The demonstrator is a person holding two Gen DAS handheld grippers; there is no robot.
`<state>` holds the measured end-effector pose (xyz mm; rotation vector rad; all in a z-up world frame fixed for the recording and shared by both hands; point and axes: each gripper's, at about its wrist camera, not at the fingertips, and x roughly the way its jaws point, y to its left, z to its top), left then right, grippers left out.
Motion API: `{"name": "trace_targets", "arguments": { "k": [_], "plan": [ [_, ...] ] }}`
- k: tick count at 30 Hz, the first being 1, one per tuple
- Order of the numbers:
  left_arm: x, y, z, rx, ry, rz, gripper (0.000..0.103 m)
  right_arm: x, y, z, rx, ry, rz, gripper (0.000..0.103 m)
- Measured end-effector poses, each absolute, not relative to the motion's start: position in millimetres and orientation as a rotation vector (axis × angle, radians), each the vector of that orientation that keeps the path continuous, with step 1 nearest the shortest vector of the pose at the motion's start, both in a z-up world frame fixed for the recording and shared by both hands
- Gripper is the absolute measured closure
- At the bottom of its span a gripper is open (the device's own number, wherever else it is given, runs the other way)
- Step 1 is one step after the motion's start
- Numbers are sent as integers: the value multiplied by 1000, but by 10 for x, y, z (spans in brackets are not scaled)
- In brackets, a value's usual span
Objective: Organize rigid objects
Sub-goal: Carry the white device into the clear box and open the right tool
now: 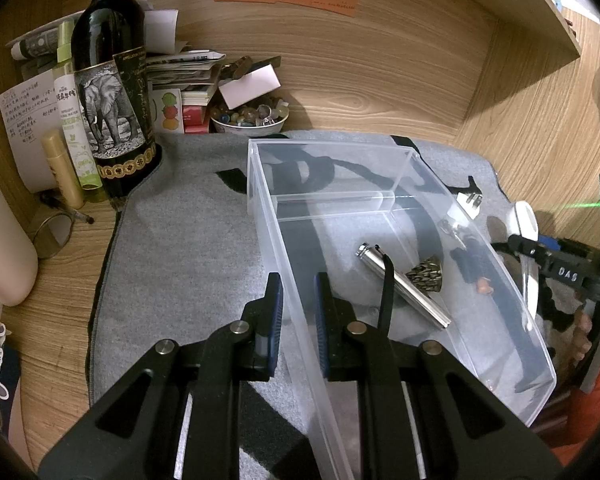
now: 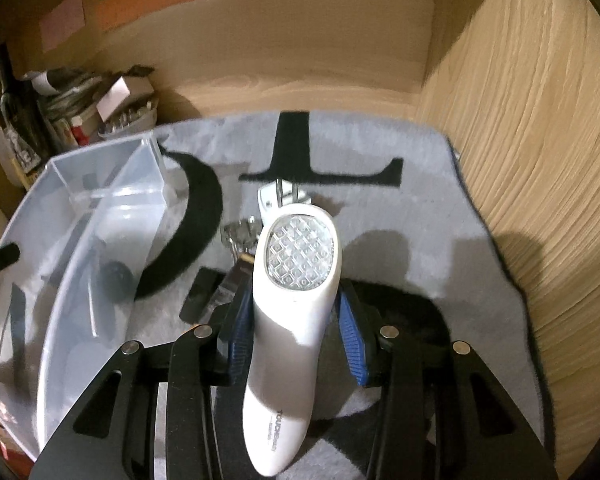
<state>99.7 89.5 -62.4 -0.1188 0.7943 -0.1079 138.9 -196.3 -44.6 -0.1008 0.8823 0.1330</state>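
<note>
Right wrist view: the right gripper (image 2: 294, 338) is clamped on a white handheld device (image 2: 296, 304), its blue pads pressing both sides, above the grey mat (image 2: 400, 220) beside the clear plastic box (image 2: 60, 264). Left wrist view: the left gripper (image 1: 298, 320) pinches the box wall (image 1: 284, 280) tight; a metal cylinder (image 1: 404, 284) lies inside the box.

surface: wooden desk (image 1: 380, 92) | on it: grey mat (image 1: 188, 240), wine bottle (image 1: 112, 92), possibly pebble-filled bowl (image 1: 250, 118)
</note>
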Motion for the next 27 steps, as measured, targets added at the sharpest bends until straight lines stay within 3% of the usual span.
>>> {"name": "trace_targets", "arguments": {
  "k": [27],
  "plan": [
    [994,892,-622,-123,794,-107,89,1240,-1371,550,-137,530,326,67]
  ]
}}
